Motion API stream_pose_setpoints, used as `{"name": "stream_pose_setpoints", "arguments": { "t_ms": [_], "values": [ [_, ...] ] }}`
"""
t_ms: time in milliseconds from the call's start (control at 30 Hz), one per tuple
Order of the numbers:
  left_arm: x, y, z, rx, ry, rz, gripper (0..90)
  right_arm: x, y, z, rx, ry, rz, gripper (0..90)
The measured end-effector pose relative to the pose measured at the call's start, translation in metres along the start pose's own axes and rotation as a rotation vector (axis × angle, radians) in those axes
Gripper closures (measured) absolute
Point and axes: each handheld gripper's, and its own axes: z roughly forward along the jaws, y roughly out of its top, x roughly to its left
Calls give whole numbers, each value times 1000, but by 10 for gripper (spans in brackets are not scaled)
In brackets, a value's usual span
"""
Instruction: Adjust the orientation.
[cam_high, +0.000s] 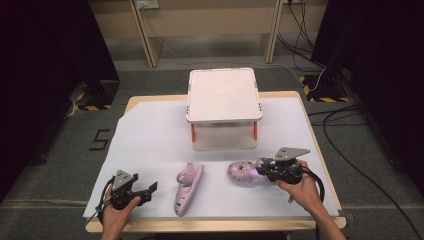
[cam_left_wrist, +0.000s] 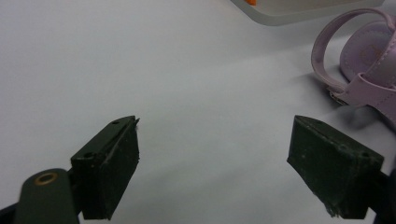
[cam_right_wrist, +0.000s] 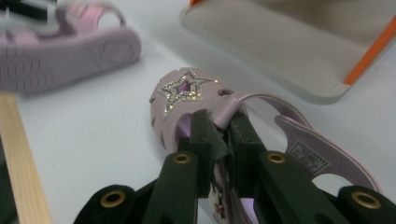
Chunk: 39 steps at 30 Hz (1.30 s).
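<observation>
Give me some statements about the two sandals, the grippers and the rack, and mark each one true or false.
1. The right gripper is shut on the star sandal. True.
2. The left gripper holds the other sandal. False: its jaws stand open over bare white paper, apart from that sandal.
3. The other sandal lies on its side. True: its sole shows in the right gripper view.
4. A sandal already stands on the rack. False: the rack's top is bare, and both sandals are on the paper.
</observation>
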Motion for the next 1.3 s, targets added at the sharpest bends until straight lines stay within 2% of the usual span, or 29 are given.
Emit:
{"name": "stream_pose_setpoints", "arguments": {
  "t_ms": [100,267,367,433,533,633,867,1133,1233,1300],
  "values": [
    [0,0,0,0,-5,-1,158,-1,3,4,-38,-36,73,824],
    [0,0,0,0,-5,1,158,8,1,14,-7,-34,88,788],
    [0,0,0,0,-8,3,158,14,1,12,0,7,125,656],
    [0,0,1,1,-5,5,158,18,1,10,8,25,129,630],
    [0,0,1,0,-6,3,159,27,2,6,24,84,141,563],
    [0,0,0,0,-5,4,159,35,2,4,47,101,123,538],
    [-1,1,0,0,-8,9,158,41,-4,1,88,132,92,544],
    [-1,1,0,-3,-14,10,158,55,-5,-5,117,62,-28,482],
    [-1,1,0,-1,-18,12,156,61,-5,-10,110,60,-40,471],
    [-1,1,0,-1,-17,13,155,64,-4,-15,89,77,-42,470]
  ]
}}
